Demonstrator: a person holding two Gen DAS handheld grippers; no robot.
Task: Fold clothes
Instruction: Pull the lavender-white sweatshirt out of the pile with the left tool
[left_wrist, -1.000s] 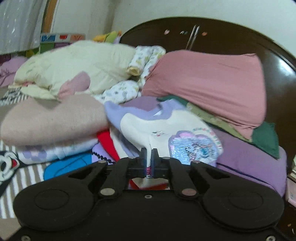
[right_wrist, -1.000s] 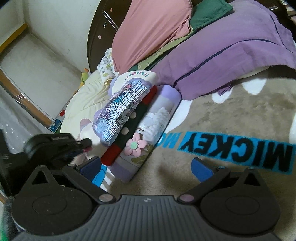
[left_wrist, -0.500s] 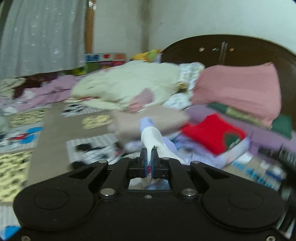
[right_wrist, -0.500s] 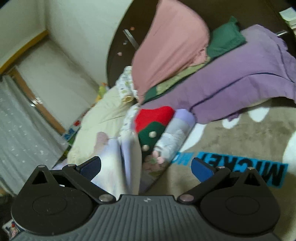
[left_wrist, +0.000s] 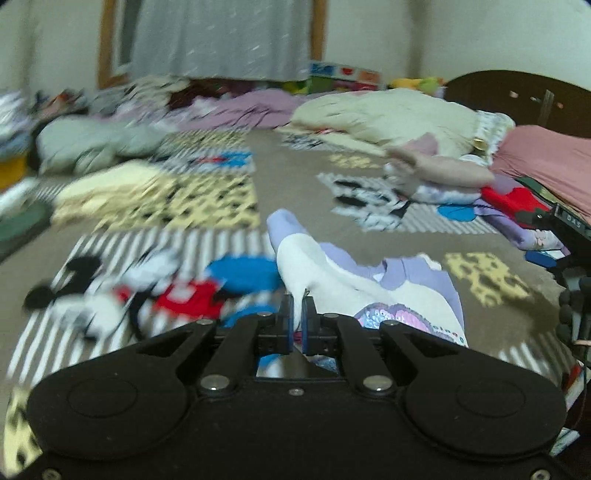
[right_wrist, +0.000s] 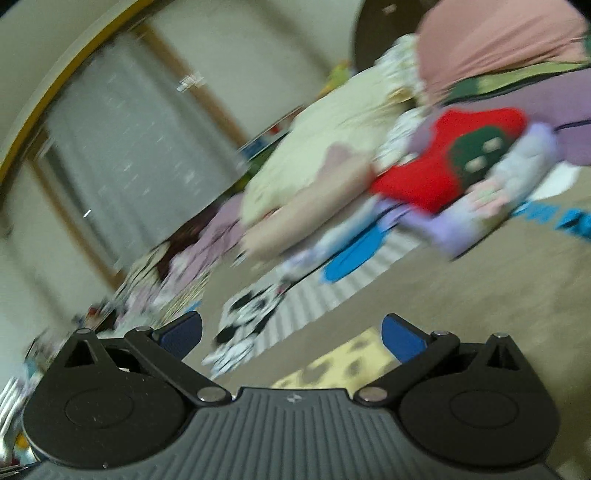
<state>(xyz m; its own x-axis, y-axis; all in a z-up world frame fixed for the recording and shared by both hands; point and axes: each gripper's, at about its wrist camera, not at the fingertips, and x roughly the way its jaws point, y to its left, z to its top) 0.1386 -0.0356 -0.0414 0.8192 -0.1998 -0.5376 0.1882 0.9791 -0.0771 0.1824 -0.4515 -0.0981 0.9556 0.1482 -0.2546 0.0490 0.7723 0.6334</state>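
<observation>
My left gripper (left_wrist: 297, 317) is clamped tight on a pinch of white fabric, the edge of a white and lilac top (left_wrist: 369, 284) with a sequin patch on its front. From the jaws the garment trails forward and to the right, partly lying on the cartoon-print bedspread (left_wrist: 192, 254), one lilac cuff poking up beyond the pads. My right gripper (right_wrist: 291, 334) stands wide open with nothing between its blue pads (right_wrist: 400, 338), and hangs over bare bedspread; its view is heavily blurred. Further out, a stack of folded clothes (right_wrist: 436, 177) with a red piece on top sits against the pink pillow (left_wrist: 550, 158) near the dark headboard (left_wrist: 524, 96), well apart from the top. I judge this as the start of a fold: the garment is out on open bed but still bunched. Next I need the right gripper to take a second edge, so both can pull the top flat, sequin side down if possible, before any fold goes in.
</observation>
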